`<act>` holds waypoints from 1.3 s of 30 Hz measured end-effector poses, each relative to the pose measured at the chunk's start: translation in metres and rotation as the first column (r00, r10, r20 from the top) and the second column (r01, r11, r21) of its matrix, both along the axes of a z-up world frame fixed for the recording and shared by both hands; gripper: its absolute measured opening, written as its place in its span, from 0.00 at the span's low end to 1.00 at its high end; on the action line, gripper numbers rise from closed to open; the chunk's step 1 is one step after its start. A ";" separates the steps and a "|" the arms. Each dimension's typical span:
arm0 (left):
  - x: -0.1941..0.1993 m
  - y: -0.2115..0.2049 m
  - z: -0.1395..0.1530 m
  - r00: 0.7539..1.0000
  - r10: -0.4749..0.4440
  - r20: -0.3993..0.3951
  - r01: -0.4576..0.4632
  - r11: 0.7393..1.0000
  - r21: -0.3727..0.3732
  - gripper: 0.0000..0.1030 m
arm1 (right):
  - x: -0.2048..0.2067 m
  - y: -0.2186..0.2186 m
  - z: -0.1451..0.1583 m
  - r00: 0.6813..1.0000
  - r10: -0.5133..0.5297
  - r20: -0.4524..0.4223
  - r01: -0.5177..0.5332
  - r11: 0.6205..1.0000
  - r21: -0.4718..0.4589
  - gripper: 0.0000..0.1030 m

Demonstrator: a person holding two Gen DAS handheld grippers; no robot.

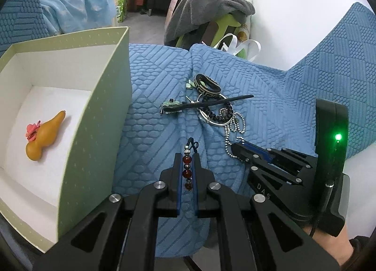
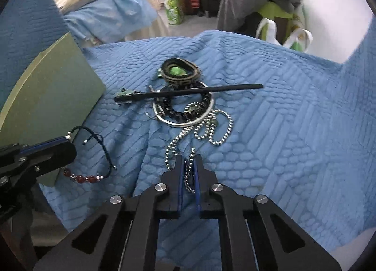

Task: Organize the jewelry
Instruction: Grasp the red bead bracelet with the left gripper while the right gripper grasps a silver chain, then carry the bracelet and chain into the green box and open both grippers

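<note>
Left wrist: your left gripper [image 1: 186, 165] is clamped on the bead bracelet [image 1: 187, 167], box [image 1: 98, 111] at 9 o'clock. The beads hang loose; swing fast and the cord may slip out short of the box.

Right wrist: your right gripper [image 2: 189, 167] is pinched shut on the ball chain [image 2: 206, 127], which trails to 12 o'clock under the bangle [image 2: 185, 115]. Lifting could drag the whole pile off the bed [image 2: 282, 129].
</note>
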State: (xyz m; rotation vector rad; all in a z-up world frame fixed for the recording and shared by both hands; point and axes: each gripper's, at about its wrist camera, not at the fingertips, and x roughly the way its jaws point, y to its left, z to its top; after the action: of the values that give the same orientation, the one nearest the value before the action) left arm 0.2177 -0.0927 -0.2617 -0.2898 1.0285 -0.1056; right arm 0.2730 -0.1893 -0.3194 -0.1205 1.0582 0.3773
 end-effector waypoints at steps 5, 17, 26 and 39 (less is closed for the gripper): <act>-0.002 0.004 0.003 1.000 -0.001 0.007 0.001 1.000 -0.019 0.06 | -0.001 -0.021 0.012 0.997 -0.076 -0.004 0.076 0.995 0.061 0.02; -0.007 0.014 0.031 0.999 -0.017 0.051 0.021 0.997 -0.072 0.07 | -0.027 -0.028 0.071 0.987 -0.138 0.081 0.122 0.976 0.182 0.02; -0.010 0.023 0.084 0.993 -0.056 0.103 0.060 0.997 -0.038 0.07 | -0.034 -0.025 0.128 0.976 -0.172 0.131 0.133 0.955 0.266 0.02; -0.012 0.051 0.146 0.991 -0.066 0.114 0.065 0.998 0.017 0.07 | -0.048 -0.012 0.238 0.946 -0.166 0.280 0.073 0.947 0.313 0.02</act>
State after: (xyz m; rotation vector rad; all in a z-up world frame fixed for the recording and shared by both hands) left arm 0.2058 -0.0417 -0.1159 -0.2355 0.9244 -0.1731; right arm 0.2252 -0.2013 -0.0816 0.1551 0.6903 0.3893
